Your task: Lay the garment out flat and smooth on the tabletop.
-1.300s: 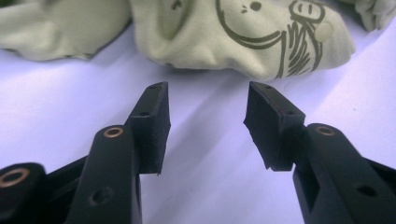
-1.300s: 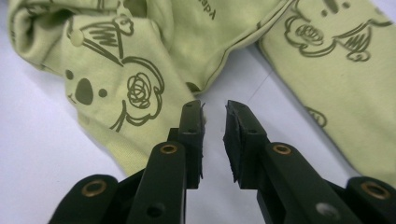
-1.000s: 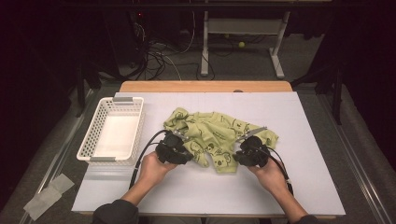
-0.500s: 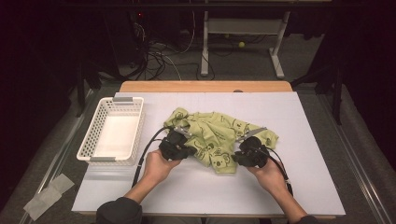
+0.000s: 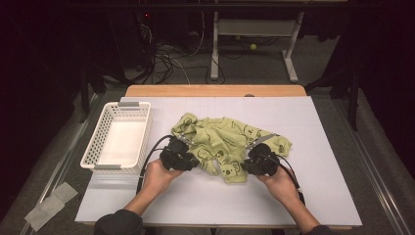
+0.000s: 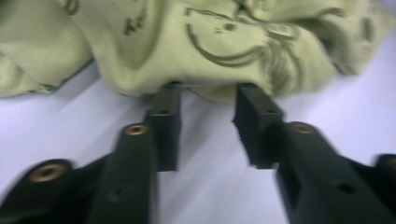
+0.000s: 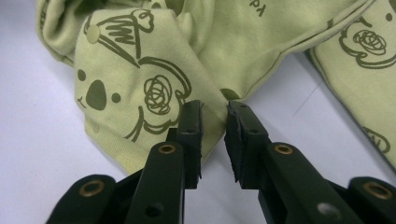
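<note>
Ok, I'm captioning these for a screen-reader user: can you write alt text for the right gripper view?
The right gripper has its two black jaws set around the edge of a light green garment printed with koala faces, with a narrow gap still visible between the jaws. The crumpled garment lies on a white table.

A crumpled green garment (image 5: 227,144) is blocking the middle of the white table (image 5: 318,196). A white basket (image 5: 117,137) is occupying its left edge, while bare tabletop is lying open right and near.
</note>
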Demonstrator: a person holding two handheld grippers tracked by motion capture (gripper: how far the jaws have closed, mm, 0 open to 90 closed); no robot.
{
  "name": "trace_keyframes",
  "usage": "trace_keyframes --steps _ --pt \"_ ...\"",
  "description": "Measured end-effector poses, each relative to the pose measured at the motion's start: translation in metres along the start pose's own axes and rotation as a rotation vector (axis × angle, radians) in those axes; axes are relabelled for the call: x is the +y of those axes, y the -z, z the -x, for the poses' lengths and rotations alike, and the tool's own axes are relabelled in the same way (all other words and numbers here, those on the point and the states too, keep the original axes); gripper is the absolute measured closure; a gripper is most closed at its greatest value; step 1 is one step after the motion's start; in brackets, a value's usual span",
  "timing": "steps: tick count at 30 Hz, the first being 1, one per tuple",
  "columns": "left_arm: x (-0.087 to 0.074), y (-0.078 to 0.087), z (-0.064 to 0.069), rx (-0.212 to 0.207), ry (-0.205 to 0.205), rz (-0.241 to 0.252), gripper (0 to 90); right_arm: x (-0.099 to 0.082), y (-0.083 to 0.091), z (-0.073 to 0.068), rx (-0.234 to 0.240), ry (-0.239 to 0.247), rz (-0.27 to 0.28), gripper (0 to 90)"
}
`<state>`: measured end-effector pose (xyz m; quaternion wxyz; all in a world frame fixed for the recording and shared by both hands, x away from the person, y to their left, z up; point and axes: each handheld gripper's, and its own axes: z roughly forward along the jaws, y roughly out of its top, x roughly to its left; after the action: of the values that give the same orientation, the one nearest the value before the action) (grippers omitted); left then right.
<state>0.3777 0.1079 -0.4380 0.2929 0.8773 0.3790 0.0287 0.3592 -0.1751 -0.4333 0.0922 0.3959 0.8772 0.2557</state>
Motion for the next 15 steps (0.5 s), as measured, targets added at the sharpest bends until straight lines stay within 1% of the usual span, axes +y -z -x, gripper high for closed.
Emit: trace_keyframes --steps 2,3,5,9,11,13,15 --pt "0.003 -0.003 -0.001 -0.003 0.016 0.027 47.1 0.000 0.000 0.000 0.000 -0.007 0.000 76.7" --pt "0.006 -0.005 -0.001 -0.007 0.023 0.027 46.3 0.000 0.000 0.000 -0.001 -0.005 0.002 76.7" --pt "0.012 -0.012 -0.001 -0.003 0.028 0.002 44.4 0.000 0.000 0.000 -0.001 0.002 0.001 76.7" --pt "0.021 -0.024 0.001 -0.003 0.034 -0.020 44.6 0.000 0.001 0.000 -0.001 0.003 0.000 76.7" --pt "0.024 -0.028 0.001 -0.015 0.036 -0.025 46.3 0.000 0.000 0.000 -0.001 0.001 -0.001 76.7" --pt "0.026 -0.031 0.002 -0.037 0.034 -0.029 52.5 0.000 0.000 0.001 -0.003 0.001 -0.003 76.7" --pt "0.027 -0.033 0.004 -0.060 0.024 -0.034 61.2 0.000 -0.001 0.001 -0.004 0.003 -0.003 76.7"
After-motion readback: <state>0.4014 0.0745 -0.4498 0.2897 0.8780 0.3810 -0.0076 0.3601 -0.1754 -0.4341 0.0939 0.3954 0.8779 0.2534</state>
